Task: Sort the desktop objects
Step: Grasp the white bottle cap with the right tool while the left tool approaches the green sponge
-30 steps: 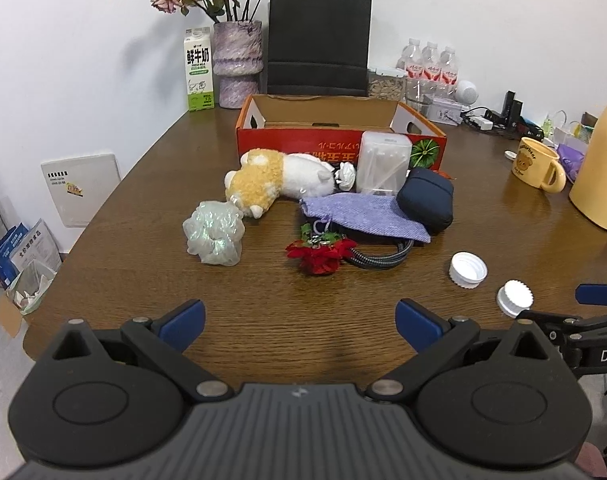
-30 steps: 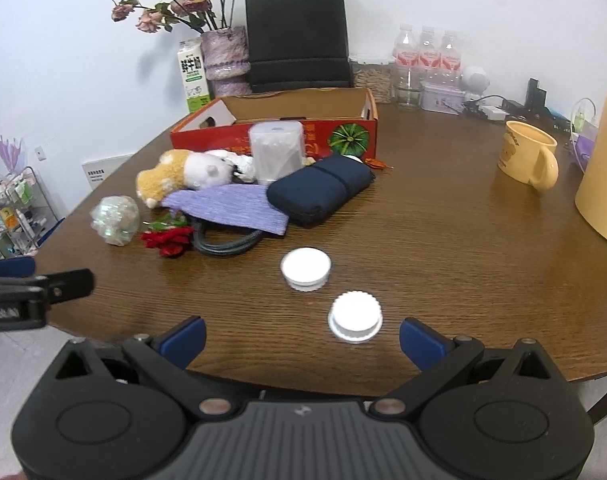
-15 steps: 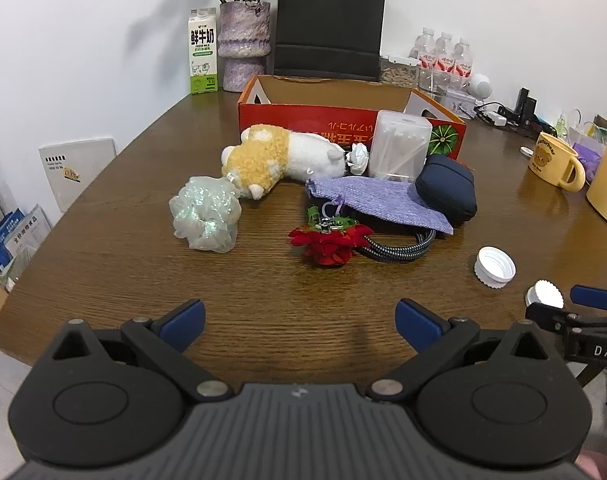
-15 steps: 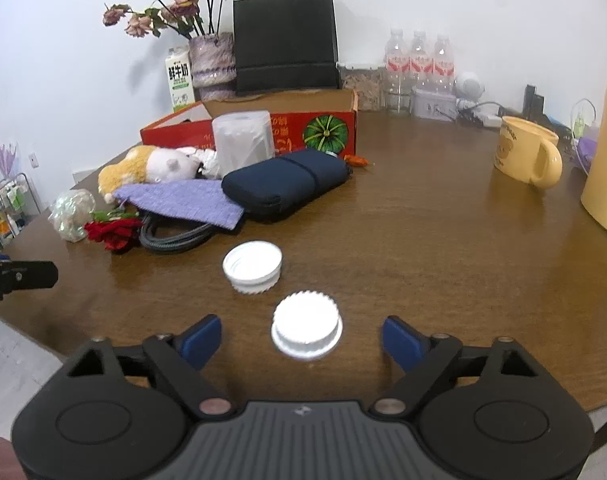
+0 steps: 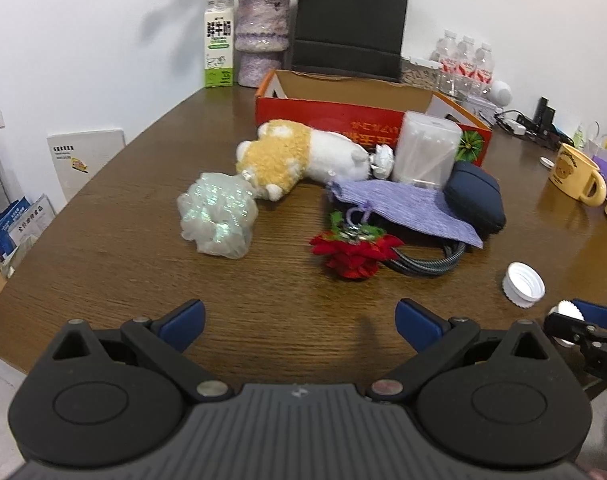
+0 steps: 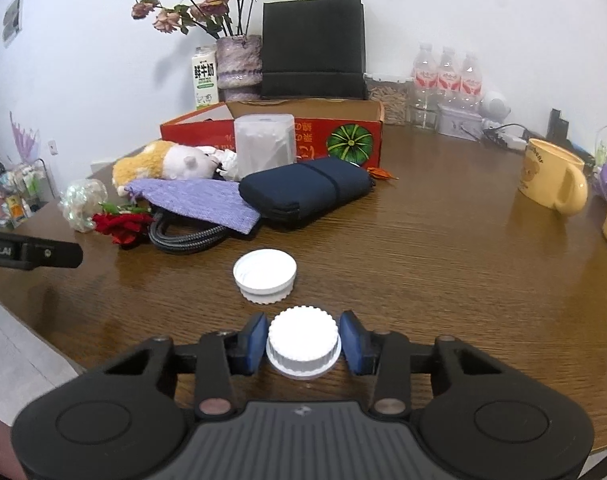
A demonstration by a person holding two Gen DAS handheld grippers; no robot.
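The right hand-held gripper (image 6: 303,342) is closing around a white ribbed cap (image 6: 303,341) on the desk (image 6: 443,248); its blue pads flank the cap with slivers of gap. A second, upturned cap (image 6: 265,270) lies just ahead. The left hand-held gripper (image 5: 299,320) hangs spread wide over bare desk, the red fabric flower (image 5: 353,254) beyond.

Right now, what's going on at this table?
A person is sorting desk clutter with two handheld tools. The right tool is closing around a white cap sitting on the table; small gaps still show at the pads. The left tool hangs open and empty, short of the red flower. A second cap lies open side up just beyond.
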